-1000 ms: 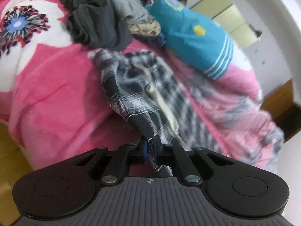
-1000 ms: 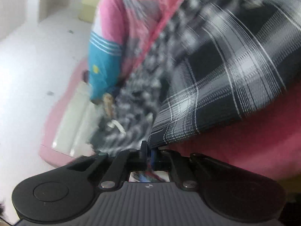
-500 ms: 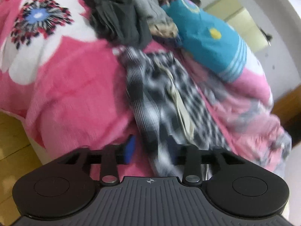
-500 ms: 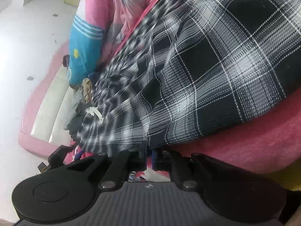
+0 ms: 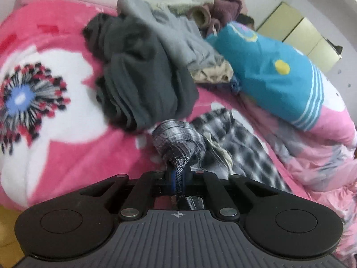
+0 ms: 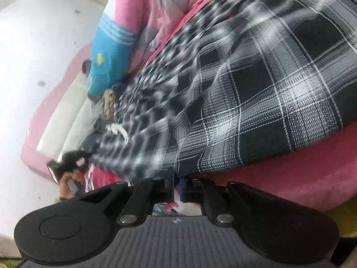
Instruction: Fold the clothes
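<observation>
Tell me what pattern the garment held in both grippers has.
Black-and-white plaid garment, clearest in the right wrist view.

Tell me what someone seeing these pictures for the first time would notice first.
Probably the black and white plaid garment spread over the pink flowered blanket, with the left gripper shut on a bunched corner of it and the right gripper pinching its near edge. Next, the heap of dark grey clothes just beyond the left gripper, and the bright blue pillow to the right of that heap.
</observation>
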A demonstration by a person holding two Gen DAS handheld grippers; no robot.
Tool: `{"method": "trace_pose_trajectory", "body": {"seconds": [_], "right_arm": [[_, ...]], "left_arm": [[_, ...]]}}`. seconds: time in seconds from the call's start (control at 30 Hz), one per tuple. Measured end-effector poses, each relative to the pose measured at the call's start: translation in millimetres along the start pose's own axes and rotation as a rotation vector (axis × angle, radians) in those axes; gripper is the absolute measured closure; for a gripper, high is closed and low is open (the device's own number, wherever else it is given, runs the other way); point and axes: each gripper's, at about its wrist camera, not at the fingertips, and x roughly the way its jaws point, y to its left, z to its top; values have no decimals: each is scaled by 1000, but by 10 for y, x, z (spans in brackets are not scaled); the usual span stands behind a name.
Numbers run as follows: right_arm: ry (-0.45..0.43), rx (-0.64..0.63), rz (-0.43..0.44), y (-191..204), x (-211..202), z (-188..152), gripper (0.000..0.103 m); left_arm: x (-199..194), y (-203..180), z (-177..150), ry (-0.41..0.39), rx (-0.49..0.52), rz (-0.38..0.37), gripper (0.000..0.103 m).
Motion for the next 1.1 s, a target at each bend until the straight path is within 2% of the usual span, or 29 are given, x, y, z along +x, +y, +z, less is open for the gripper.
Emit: {"method": "trace_pose_trajectory", "body": {"seconds": [0.07, 0.13, 0.2, 0.23, 0.27, 0.3, 0.33, 0.43, 0.5, 0.57, 0.63, 0.67, 0.7, 0.73, 0.83, 0.93, 1.03, 1.1], "right_arm": [[34, 6, -28, -26, 83, -18, 99], [55, 32, -22, -97, 106, -28, 99], [59, 3, -25, -68, 35, -29, 91], [62, -24, -35, -41, -9, -31, 87], [68, -62, -52, -8, -64, -49, 79], [73, -100, -69, 24, -120, -67, 70], [80, -140, -88, 62, -190, -96, 66], [102, -235, -80, 138, -453, -163, 64], [68, -289, -34, 171, -745, -171, 64], [-37, -308, -3, 167, -1078, -99, 63], [-216, -227, -29, 25, -1462, 35, 57], [-305, -185, -43, -47, -1654, 102, 47], [-405, -114, -70, -168, -1803, 168, 32], [-464, -65, -97, -262, -1878, 215, 28], [-520, -30, -209, -432, -1866, 349, 28], [-468, -50, -312, -472, -1584, 463, 32], [-415, -79, -406, -487, -1301, 557, 55], [-400, -110, -449, -446, -1208, 566, 92]], "left_arm": [[110, 58, -37, 38, -6, 39, 97], [147, 125, -83, 61, -17, 39, 92], [37, 153, -108, 30, -25, 24, 80], [-33, 153, -109, 12, -21, 28, 70], [-109, 145, -110, -12, -12, 42, 62], [-191, 129, -111, -44, 2, 64, 61], [-276, 94, -120, -68, 19, 78, 60], [-535, -70, -170, -120, 79, 90, 60], [-697, -220, -226, -142, 131, 84, 60], [-832, -511, -375, -119, 224, 24, 58], [-917, -835, -619, -66, 315, -69, 57], [-950, -992, -744, -38, 357, -115, 56], [-970, -1155, -895, -2, 398, -167, 56], [-977, -1324, -1072, 41, 437, -225, 56], [-948, -1780, -1636, 201, 554, -380, 56], [-919, -2166, -2268, 337, 729, -470, 56], [-924, -2359, -2726, 391, 845, -488, 56], [-961, -2401, -2913, 384, 898, -489, 56]]}}
